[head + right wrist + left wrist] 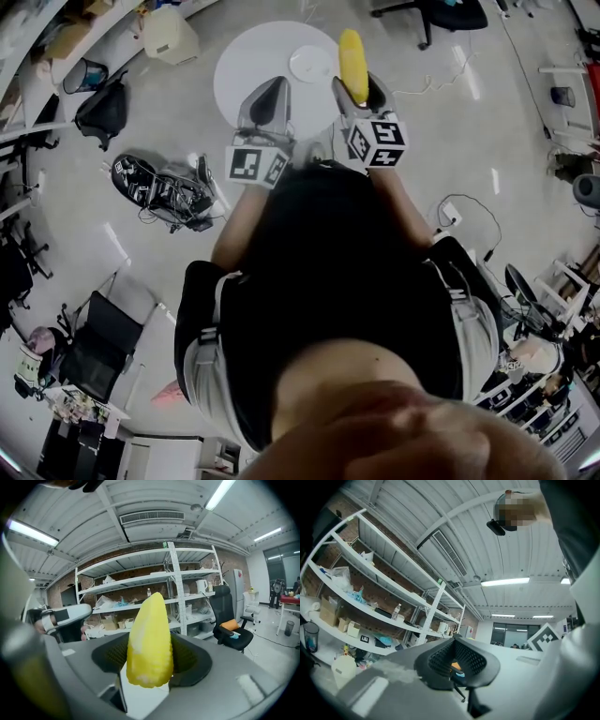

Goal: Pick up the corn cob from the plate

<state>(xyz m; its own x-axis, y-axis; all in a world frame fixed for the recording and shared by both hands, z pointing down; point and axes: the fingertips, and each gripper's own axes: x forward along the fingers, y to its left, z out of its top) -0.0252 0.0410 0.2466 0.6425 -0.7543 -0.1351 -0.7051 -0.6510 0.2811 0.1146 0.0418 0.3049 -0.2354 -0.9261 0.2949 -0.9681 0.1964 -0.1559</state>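
Now your right hand-held gripper (362,86) is clamped on the corn cob (352,52), up above the plate (309,64); your left hand-held gripper (267,91) has its jaws slightly apart, empty.

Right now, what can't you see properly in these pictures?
- Head view: the lower end of the corn cob is hidden between the jaws of the right gripper.
- Head view: the plate is too small to show whether crumbs remain.
- Both gripper views: plate and round white table fall outside the frame; the cameras face shelving.
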